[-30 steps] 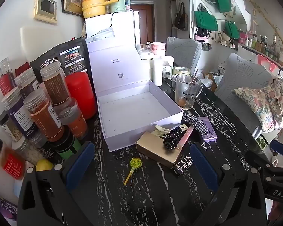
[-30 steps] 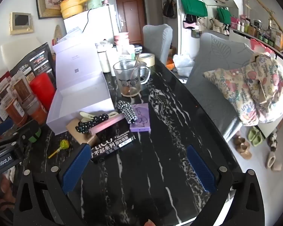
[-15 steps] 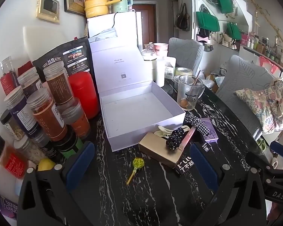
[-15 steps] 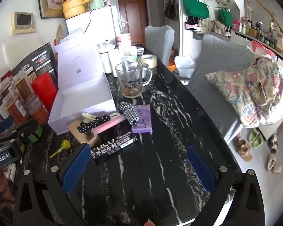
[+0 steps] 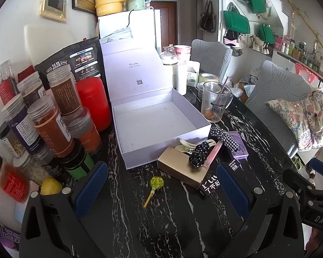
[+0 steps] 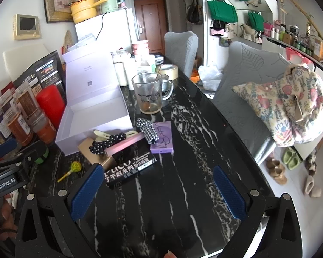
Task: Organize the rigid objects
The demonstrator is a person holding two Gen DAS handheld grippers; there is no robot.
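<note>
left gripper [image 5: 161, 190] spread empty | over lollipop [image 5: 155, 183] | white box [image 5: 159, 126] lid up

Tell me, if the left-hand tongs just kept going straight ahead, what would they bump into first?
Probably the green lollipop lying on the black table, between the open left tongs; beyond it stands the white box. Depth is hard to judge.

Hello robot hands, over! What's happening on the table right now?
Left gripper open, empty; right gripper open, empty. White box open, nothing inside. Gold box, clips, lollipop loose in front. Path clear.
</note>
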